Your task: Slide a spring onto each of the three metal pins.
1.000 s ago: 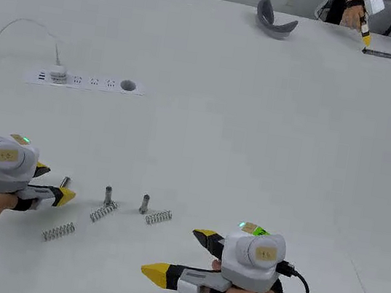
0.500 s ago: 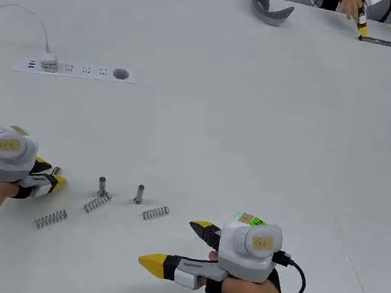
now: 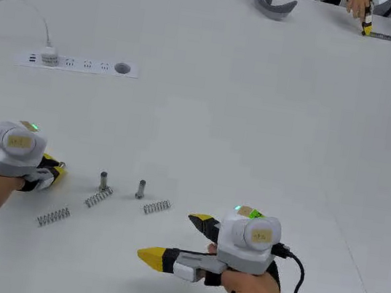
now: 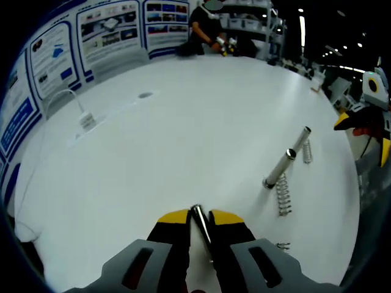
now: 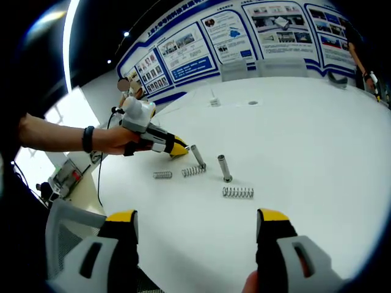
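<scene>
Since a second ago the left tongs (image 3: 53, 169) have drawn their jaws together on the end pin (image 3: 62, 166). The right tongs (image 3: 177, 239) are wide open as before and hold nothing.

Head view: the left tongs are clamped on the end pin, and little of that pin shows past the tips. The middle pin (image 3: 104, 179) stands near, ahead of those tips, and the far pin (image 3: 141, 188) stands just beyond it, about midway between the two tongs. The first spring (image 3: 53, 216) lies loose on the table (image 3: 257, 126), near the left tongs on the person's side. The second spring (image 3: 99, 198) lies at the foot of the middle pin. The third spring (image 3: 156, 206) lies just ahead of the right tongs' upper tip.

Left gripper view: the left tongs (image 4: 197, 215) are closed tight, with the end pin (image 4: 200, 224) pinched between the yellow tips. Ahead and right of them the middle pin (image 4: 280, 169) is upright with the second spring (image 4: 282, 194) beside its base. Further out are the far pin (image 4: 301, 137) and the third spring (image 4: 307, 151).

Right gripper view: the right tongs (image 5: 197, 217) are spread wide and empty. The third spring (image 5: 237, 193) lies straight ahead between the jaws, with the far pin (image 5: 224, 168) behind it. Then come the middle pin (image 5: 197, 157) and the second spring (image 5: 193, 171). The first spring (image 5: 162, 175) lies to the left. The left tongs (image 5: 177, 148) point in beside the middle pin, and I can't make out the end pin there.
</scene>
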Demonstrator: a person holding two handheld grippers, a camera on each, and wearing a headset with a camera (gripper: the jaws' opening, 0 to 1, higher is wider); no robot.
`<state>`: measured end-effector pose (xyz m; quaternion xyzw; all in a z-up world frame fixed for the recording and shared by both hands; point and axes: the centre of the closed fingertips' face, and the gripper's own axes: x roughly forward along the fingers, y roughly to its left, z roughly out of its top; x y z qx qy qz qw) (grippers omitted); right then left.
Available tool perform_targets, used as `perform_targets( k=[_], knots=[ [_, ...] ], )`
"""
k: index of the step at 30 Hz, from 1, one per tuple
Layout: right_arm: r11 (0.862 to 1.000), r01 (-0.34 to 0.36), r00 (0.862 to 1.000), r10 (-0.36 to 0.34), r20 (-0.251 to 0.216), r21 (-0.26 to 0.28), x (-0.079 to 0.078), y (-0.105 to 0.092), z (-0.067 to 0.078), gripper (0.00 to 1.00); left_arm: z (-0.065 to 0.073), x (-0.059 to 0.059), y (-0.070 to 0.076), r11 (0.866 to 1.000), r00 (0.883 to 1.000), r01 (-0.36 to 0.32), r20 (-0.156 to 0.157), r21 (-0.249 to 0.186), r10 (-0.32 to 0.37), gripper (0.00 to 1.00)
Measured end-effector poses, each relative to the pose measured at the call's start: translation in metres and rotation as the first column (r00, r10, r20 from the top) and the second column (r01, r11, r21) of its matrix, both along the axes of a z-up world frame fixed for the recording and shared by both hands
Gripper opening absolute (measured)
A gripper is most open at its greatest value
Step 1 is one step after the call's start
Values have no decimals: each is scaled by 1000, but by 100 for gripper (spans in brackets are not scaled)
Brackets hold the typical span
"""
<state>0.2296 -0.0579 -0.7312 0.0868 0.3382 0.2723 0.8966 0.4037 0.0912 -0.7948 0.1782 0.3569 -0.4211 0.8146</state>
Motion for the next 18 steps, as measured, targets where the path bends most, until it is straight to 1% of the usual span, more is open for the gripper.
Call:
perform_targets(
  k=[1,2,3,5,6,10,13,17,18],
  knots=[
    [1000,-2,1000,2,0,1,0,1,0,81,0,0,-2,1000,1000,8,7,1,-8,13],
    [1000,-3,1000,3,0,1,0,1,0,81,1,1,-3,1000,1000,19,21,6,-20,13],
    [1000,-4,1000,4,0,-1,0,1,0,81,2,1,-5,999,998,41,37,19,-42,12],
    [1000,-4,1000,4,-1,-3,0,1,0,81,2,0,-4,996,995,73,58,56,-76,12],
    [1000,-1,1000,1,-2,-5,0,-1,0,81,2,-2,-6,995,995,77,61,57,-81,12],
    [1000,2,1000,-2,-3,-8,-1,-3,-1,81,2,-2,-5,995,996,75,51,64,-79,10],
    [1000,6,1000,-6,-4,-9,-2,-5,-1,81,3,-5,-5,994,995,80,56,81,-84,9],
    [1000,6,1000,-6,-6,-10,-3,-5,-1,81,3,-6,-5,992,994,88,53,93,-93,9],
    [1000,5,1000,-5,-6,-9,-3,-5,-1,81,3,-6,-7,992,994,95,47,89,-99,9]
  ],
)
